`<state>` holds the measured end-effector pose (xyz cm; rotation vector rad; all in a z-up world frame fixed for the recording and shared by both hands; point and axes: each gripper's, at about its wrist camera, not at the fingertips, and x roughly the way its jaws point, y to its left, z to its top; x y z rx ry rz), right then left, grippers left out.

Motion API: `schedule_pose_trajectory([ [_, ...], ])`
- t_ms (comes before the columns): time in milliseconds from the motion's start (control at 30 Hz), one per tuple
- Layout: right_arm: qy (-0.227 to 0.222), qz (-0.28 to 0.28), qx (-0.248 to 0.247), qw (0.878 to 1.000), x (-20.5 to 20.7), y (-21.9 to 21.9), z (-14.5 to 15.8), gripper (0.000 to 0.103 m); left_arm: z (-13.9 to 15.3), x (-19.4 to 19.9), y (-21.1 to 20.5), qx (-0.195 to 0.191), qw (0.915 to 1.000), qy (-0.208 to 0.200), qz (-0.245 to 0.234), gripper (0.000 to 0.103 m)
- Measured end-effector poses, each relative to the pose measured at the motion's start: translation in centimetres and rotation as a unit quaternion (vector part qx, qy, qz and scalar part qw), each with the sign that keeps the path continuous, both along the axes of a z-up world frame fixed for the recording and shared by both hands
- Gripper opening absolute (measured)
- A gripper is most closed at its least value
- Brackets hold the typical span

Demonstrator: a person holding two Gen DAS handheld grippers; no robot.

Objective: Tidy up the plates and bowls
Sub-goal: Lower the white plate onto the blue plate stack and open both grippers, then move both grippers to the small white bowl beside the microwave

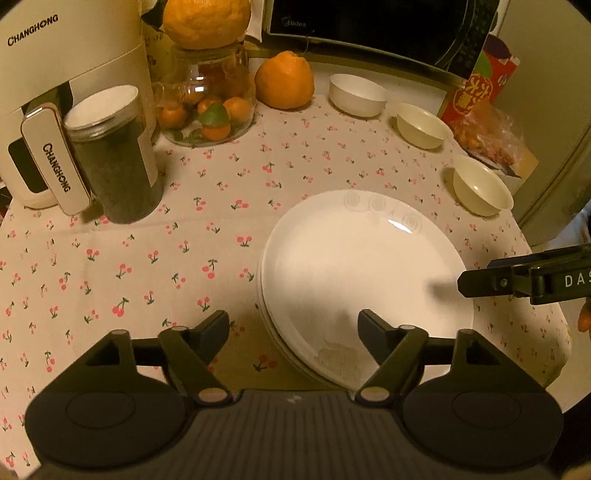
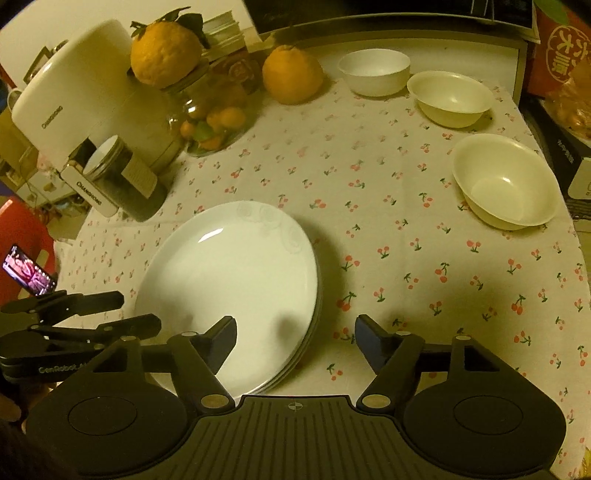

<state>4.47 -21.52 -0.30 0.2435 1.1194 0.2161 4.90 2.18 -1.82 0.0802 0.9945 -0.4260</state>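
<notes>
A stack of white plates [image 1: 365, 273] [image 2: 229, 288] lies on the cherry-print tablecloth [image 1: 147, 229]. My left gripper [image 1: 293, 325] is open and straddles the stack's near left rim, one finger over the cloth and one over the top plate, holding nothing. My right gripper [image 2: 295, 326] is also open and empty, straddling the stack's right rim. Each gripper shows in the other's view, the right gripper [image 1: 476, 280] and the left gripper [image 2: 136, 310]. A white bowl [image 1: 356, 94] [image 2: 373, 72] and two cream bowls [image 1: 421, 125] [image 2: 450, 98], [image 1: 480, 190] [image 2: 506, 181] stand apart along the far right.
A white Changhong appliance [image 1: 55, 92], a dark jar [image 1: 110, 155], a glass jar of small citrus [image 1: 207, 107] topped by a large orange, and another orange [image 1: 284, 79] crowd the back left. A microwave [image 1: 369, 26] and a red box [image 1: 476, 85] stand behind. A lit phone [image 2: 29, 271] sits at the left.
</notes>
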Motion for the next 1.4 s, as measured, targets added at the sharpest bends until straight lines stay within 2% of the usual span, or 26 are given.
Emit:
schedule_pose_trajectory([
  [200, -0.012, -0.014, 0.002, 1.000, 0.4, -0.6, 0.5, 0.082, 0.8, 0.6, -0.2, -0.008, 0.9999, -0.009, 0.007, 0.090],
  [367, -0.028, -0.032, 0.012, 0.999, 0.9, -1.6, 1.4, 0.090, 1.2, 1.1, -0.5, -0.013, 0.9997, -0.013, 0.015, 0.093],
  [867, -0.063, -0.066, 0.020, 0.996, 2.4, -4.5, 2.4, 0.096, 2.2, 3.2, -2.3, -0.025, 0.9984, -0.035, 0.036, 0.103],
  [1267, -0.109, -0.111, 0.009, 0.988, 5.5, -7.6, 2.8, 0.097, 2.7, 5.9, -5.8, -0.037, 0.9962, -0.060, 0.050, 0.103],
  [1400, -0.107, -0.137, 0.030, 0.984, 6.8, -9.0, 2.4, 0.097, 3.0, 7.5, -6.7, -0.042, 0.9957, -0.061, 0.055, 0.103],
])
